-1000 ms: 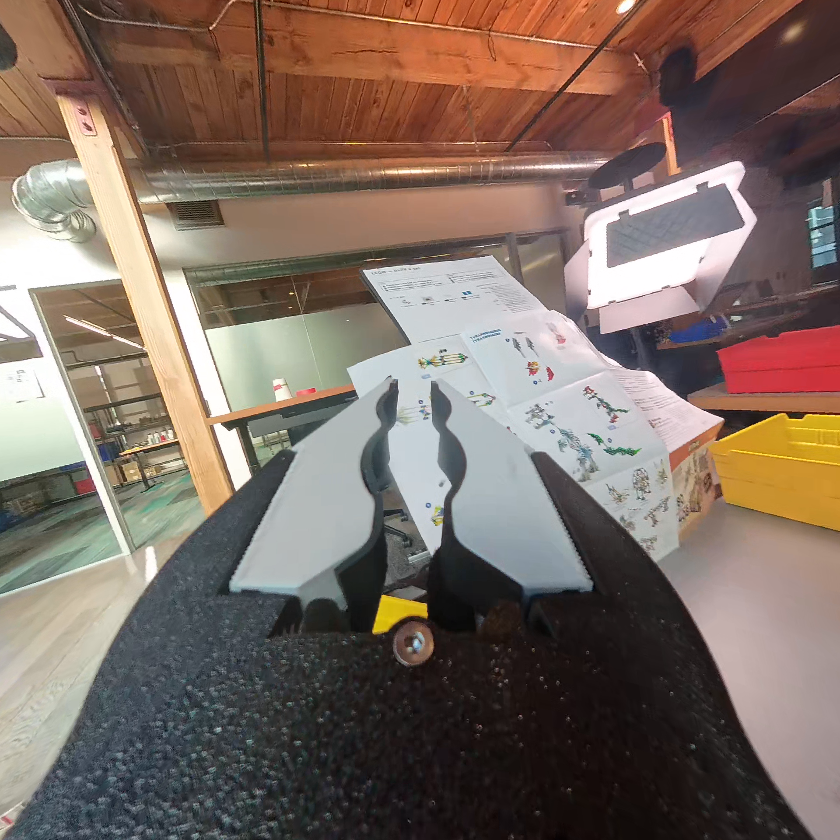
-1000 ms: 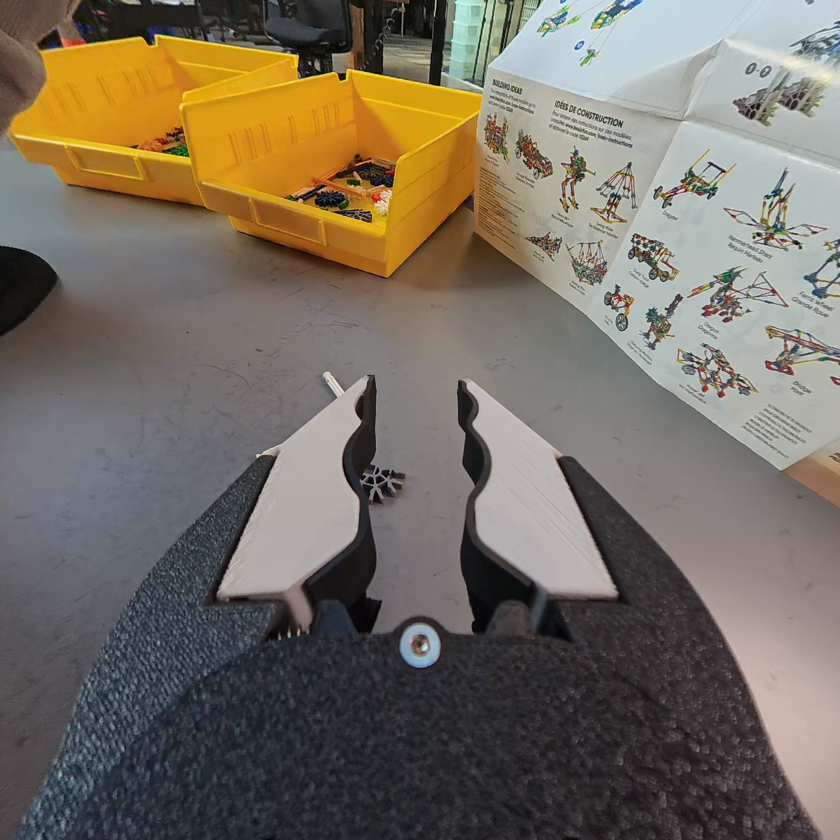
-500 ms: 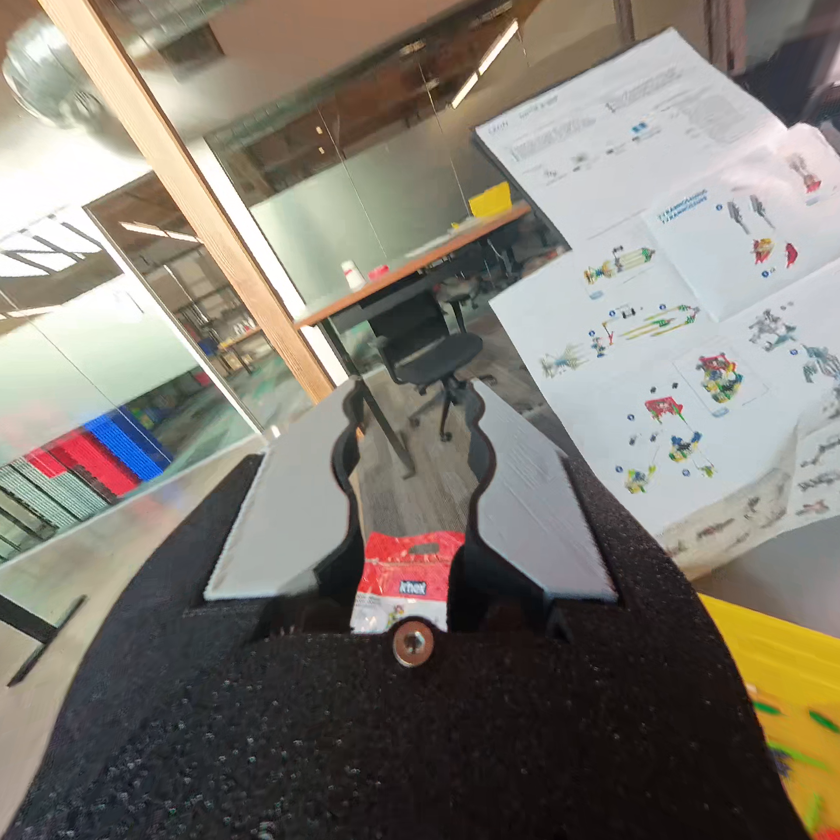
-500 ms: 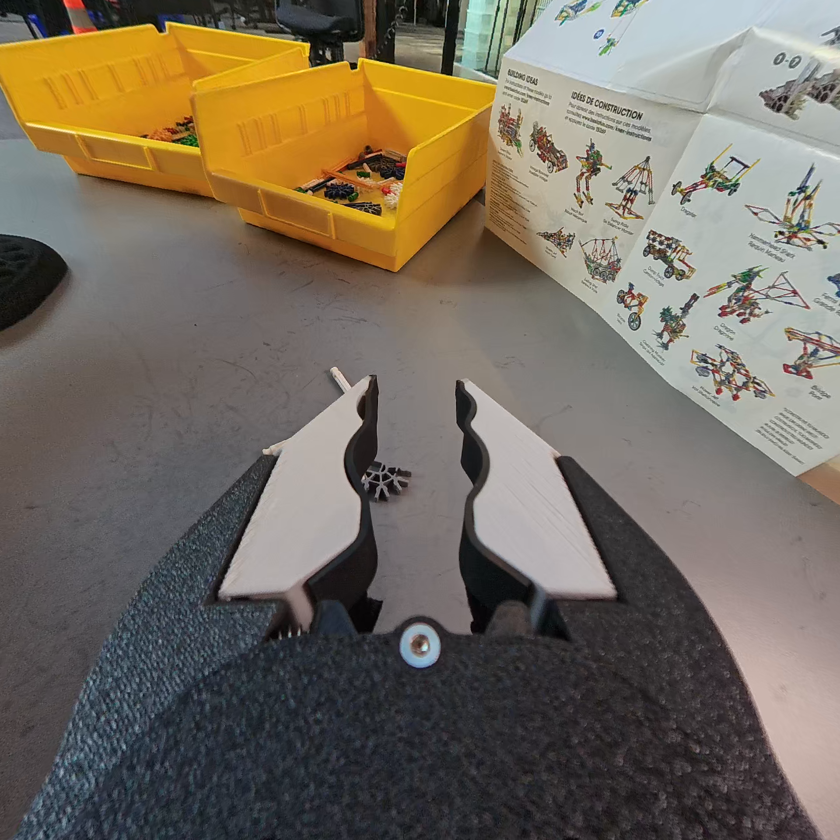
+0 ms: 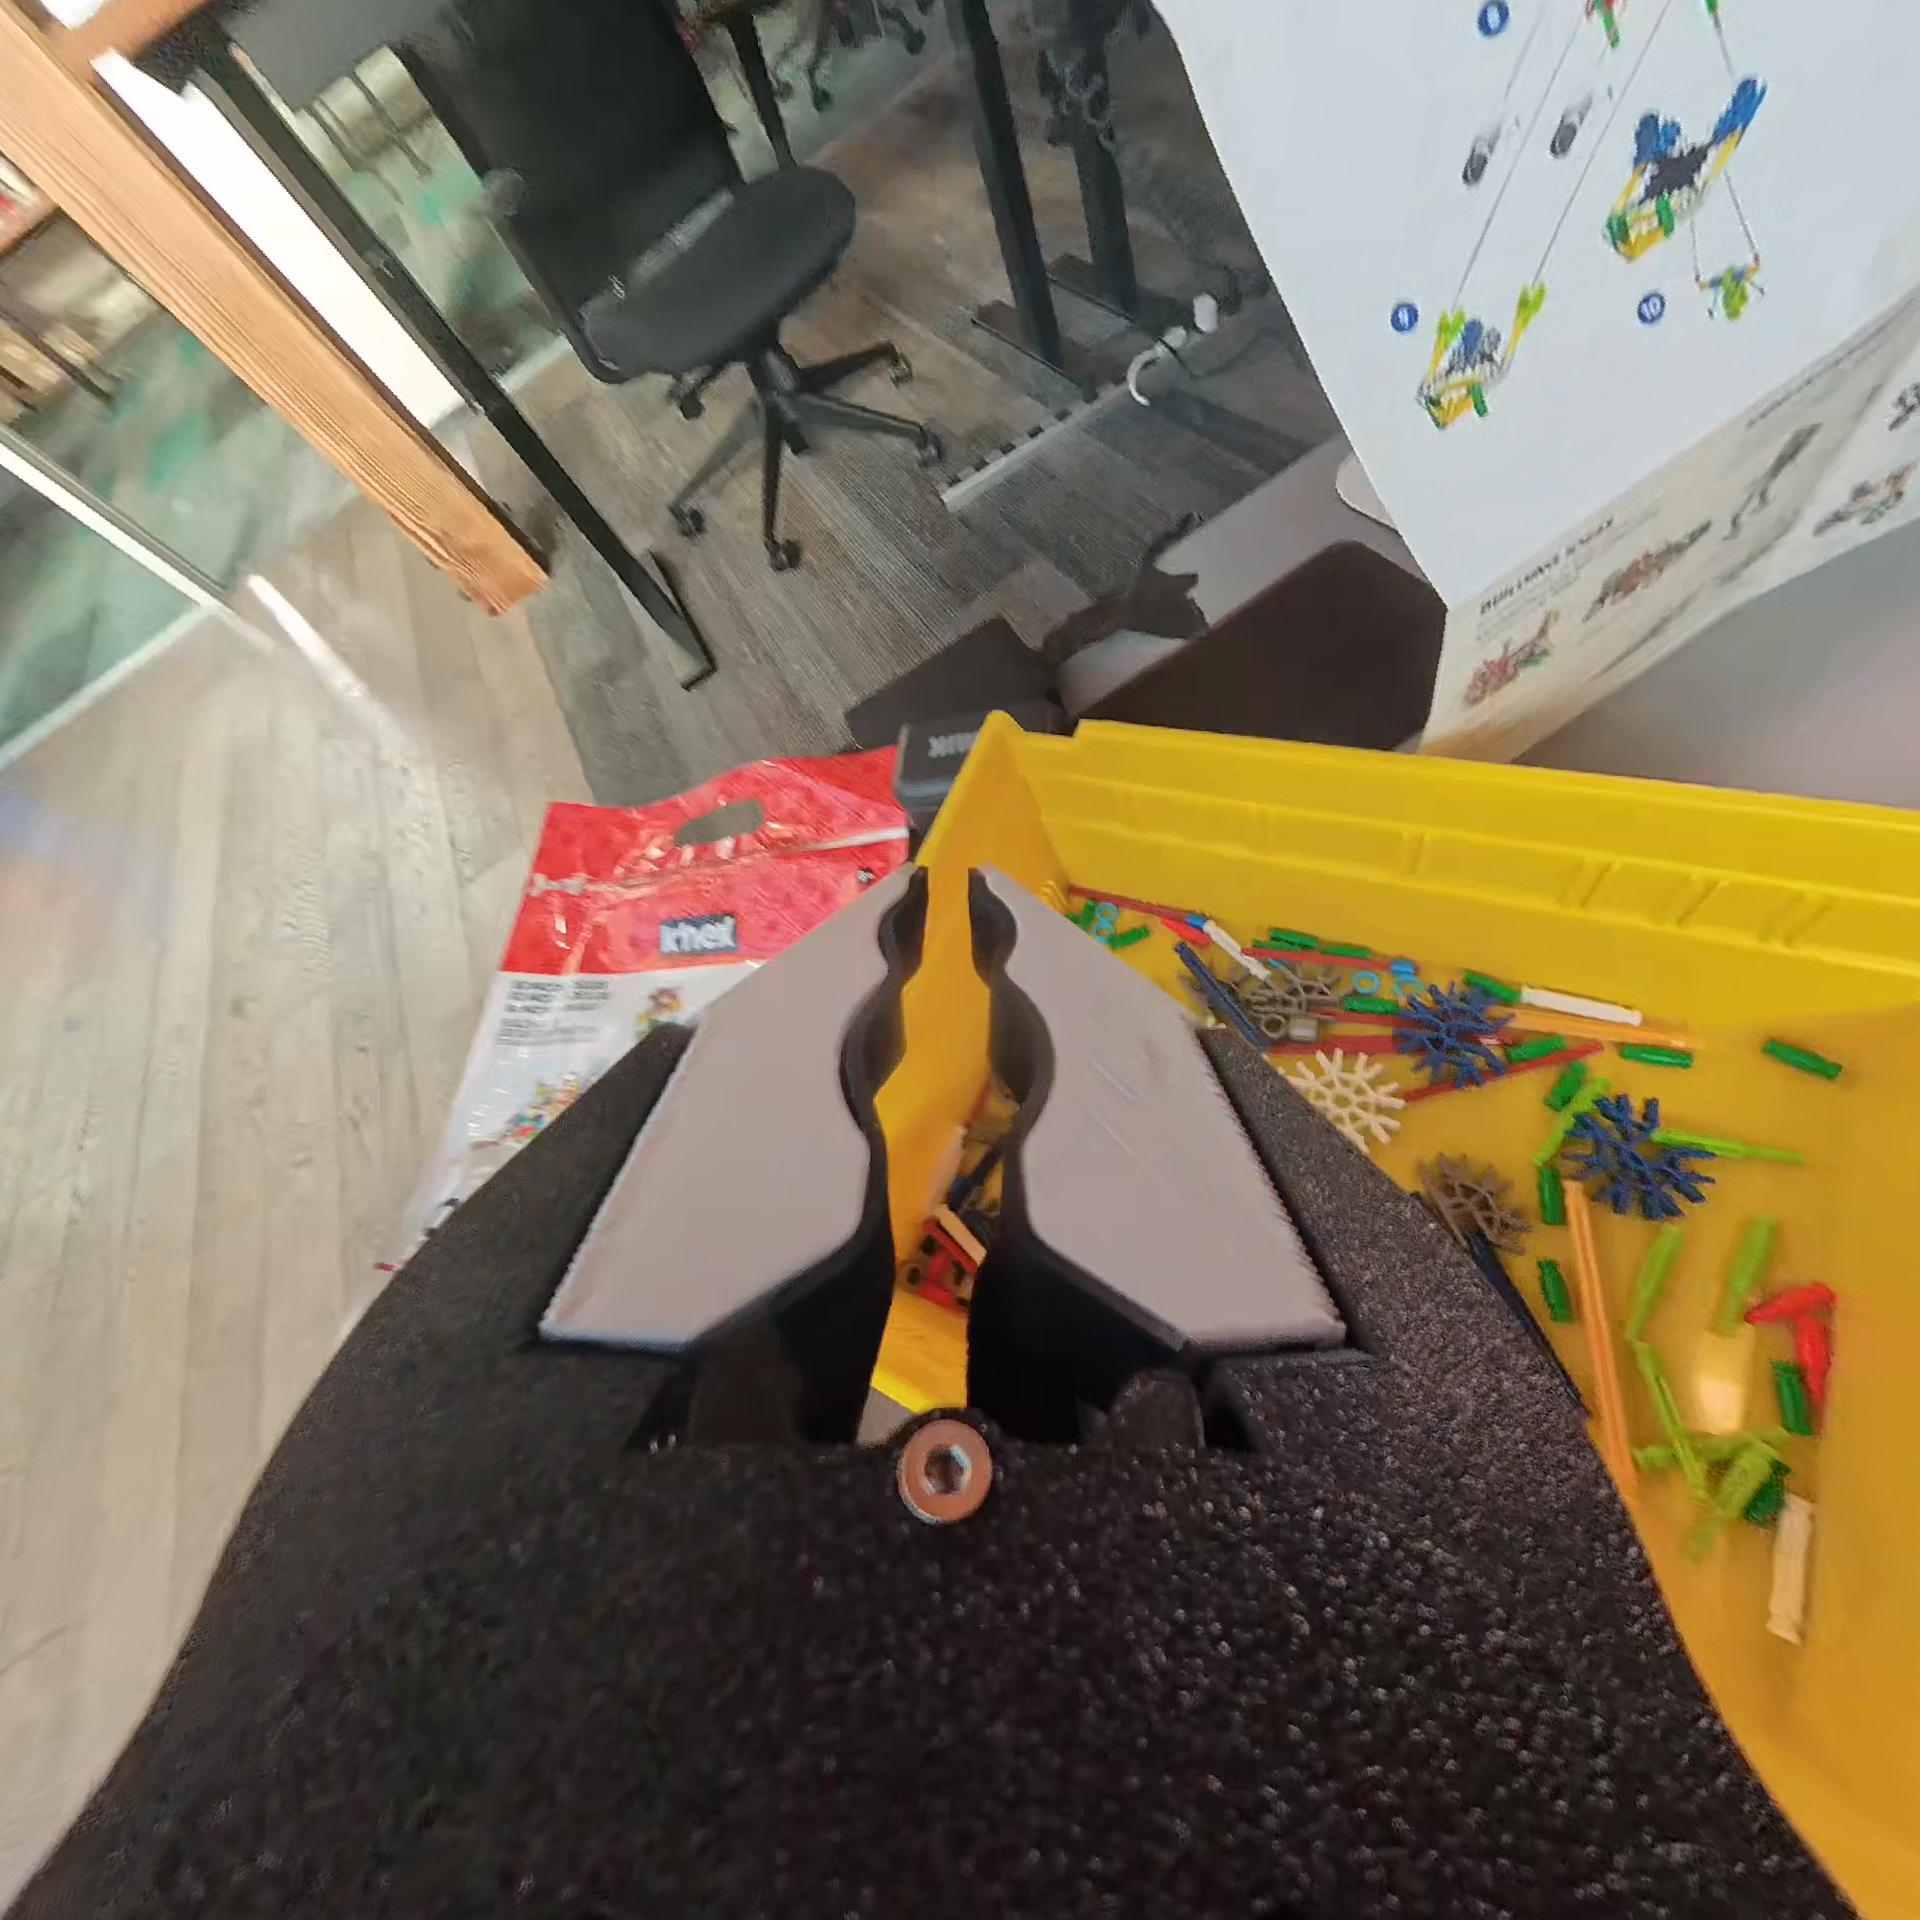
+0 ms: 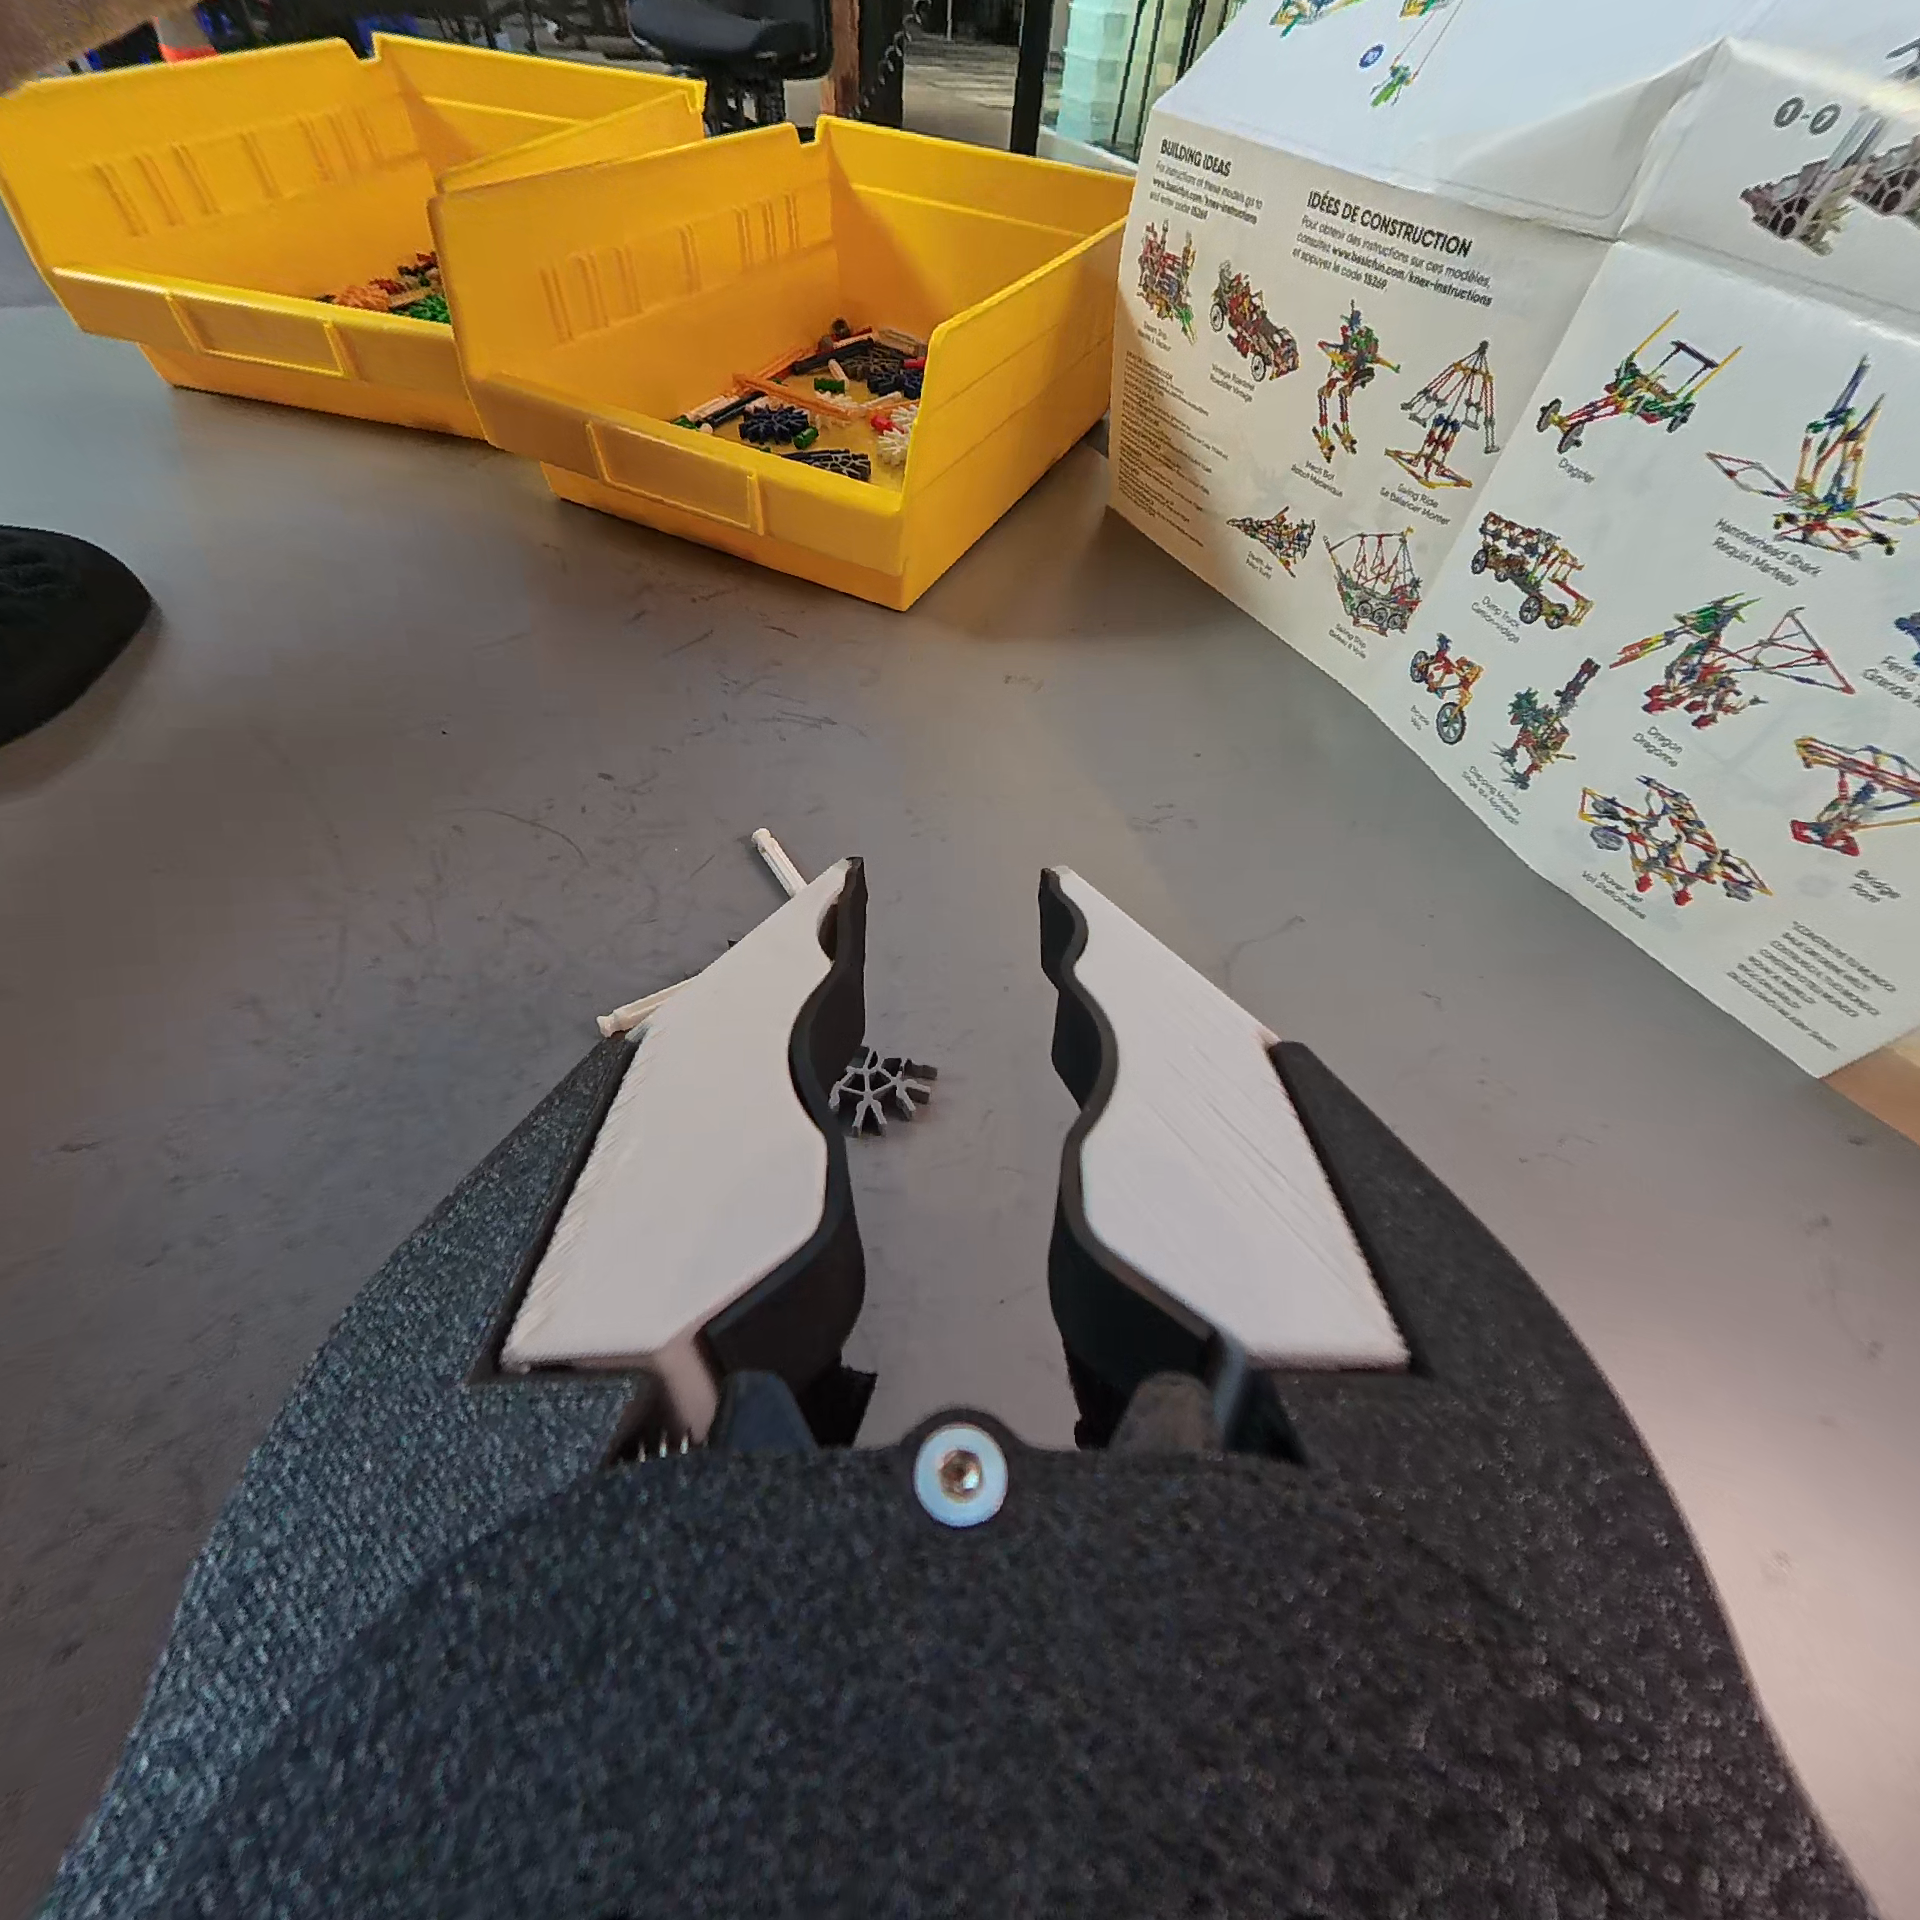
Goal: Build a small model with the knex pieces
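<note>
Left gripper [image 5: 943,883] fingers narrow, empty, above yellow bin [image 5: 1455,831] wall; loose pieces at 3 o'clock. Right gripper [image 6: 951,883] fingers wide over grey surface [image 6: 416,831]; grey snowflake connector [image 6: 881,1089] between them, white rod [image 6: 774,860] at 11 o'clock.

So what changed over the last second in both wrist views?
The left gripper swung down from ceiling and instruction sheet to a yellow bin of parts beside a red bag; jaws nearly closed, holding nothing. The right gripper stayed open over the grey connector and white rods, creeping slightly forward.
</note>
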Demonstrator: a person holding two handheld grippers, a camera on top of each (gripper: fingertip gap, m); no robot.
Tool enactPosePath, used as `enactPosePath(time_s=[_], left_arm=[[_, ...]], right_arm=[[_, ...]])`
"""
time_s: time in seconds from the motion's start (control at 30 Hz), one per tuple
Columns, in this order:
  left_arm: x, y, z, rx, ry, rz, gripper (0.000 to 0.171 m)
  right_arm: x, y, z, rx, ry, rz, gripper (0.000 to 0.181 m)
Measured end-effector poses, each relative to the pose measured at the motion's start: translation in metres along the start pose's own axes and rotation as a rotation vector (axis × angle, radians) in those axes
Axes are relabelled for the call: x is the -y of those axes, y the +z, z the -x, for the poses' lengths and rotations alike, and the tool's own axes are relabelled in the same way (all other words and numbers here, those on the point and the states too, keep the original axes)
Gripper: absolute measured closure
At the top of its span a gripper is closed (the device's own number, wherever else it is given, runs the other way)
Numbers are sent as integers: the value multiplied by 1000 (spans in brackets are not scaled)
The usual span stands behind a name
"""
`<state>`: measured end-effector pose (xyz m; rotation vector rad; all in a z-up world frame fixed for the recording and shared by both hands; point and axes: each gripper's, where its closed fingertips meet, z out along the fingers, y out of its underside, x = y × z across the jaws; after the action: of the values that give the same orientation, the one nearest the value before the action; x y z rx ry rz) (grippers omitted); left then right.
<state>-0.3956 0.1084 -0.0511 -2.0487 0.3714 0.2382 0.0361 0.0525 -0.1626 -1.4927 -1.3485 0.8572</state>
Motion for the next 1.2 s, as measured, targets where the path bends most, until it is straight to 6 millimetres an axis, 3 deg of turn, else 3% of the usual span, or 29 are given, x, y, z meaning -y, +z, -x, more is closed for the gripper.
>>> enactPosePath(time_s=[0.13,0.37,0.47,0.53,0.6,0.7,0.87,1.03,1.2], left_arm=[[-30,25,-25,-158,-54,165,142],[-46,48,-57,-214,135,300,136],[-34,34,-49,-156,204,270,147],[-25,11,-31,-105,195,228,148],[-33,-17,-6,-58,169,255,147],[-77,-61,27,-30,108,389,138],[-182,-116,47,-48,2,650,137],[-251,-138,39,-98,-136,785,143],[-288,-145,28,-161,-165,896,143]], right_arm=[[-1,1,2,10,-3,7,150],[-5,4,6,26,-23,32,150],[-5,3,6,24,-27,35,150],[-5,2,4,20,-20,27,150],[-3,0,3,19,-8,14,150],[-2,0,2,19,-2,11,150],[-4,2,3,22,-11,27,150],[-6,3,3,15,-18,37,150],[-6,3,3,12,-15,38,150]])
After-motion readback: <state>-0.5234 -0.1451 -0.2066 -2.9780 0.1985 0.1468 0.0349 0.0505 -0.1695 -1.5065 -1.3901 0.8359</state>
